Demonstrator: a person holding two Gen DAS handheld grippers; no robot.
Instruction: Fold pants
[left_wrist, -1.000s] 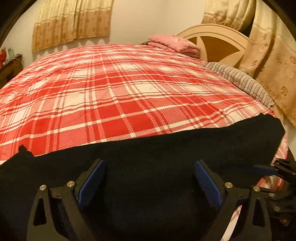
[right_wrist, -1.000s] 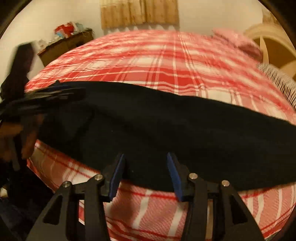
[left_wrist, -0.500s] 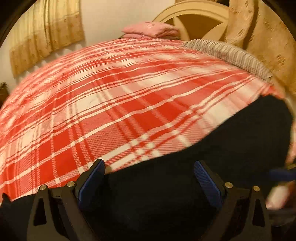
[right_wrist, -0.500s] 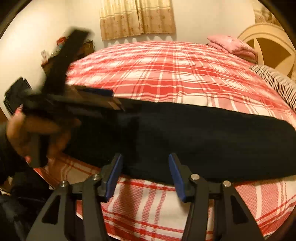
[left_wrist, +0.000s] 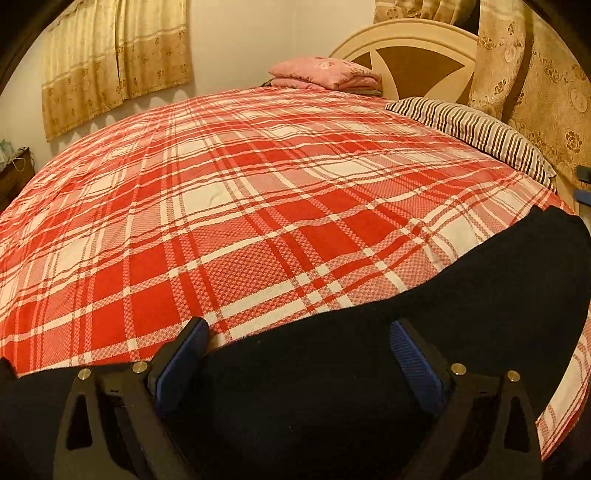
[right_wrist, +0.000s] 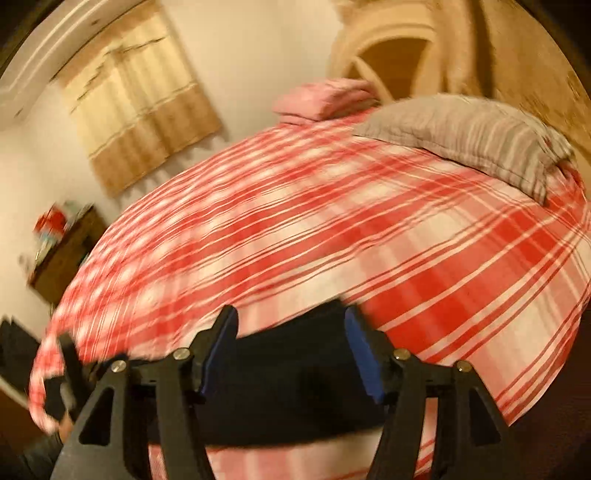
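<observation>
A red plaid bed (left_wrist: 258, 206) fills both views, a striped pillow (left_wrist: 469, 129) and a folded pink blanket (left_wrist: 325, 74) at its far end. The black pants (left_wrist: 461, 306) lie along the near edge of the bed, long axis running left to right across both tools. The left gripper (left_wrist: 299, 362) hangs over the cloth with jaws wide apart, gripping nothing. The right gripper (right_wrist: 291, 354), blurred, has jaws apart with dark fabric between them; it seems nearer to an end of the pants, so likelier to start the fold
</observation>
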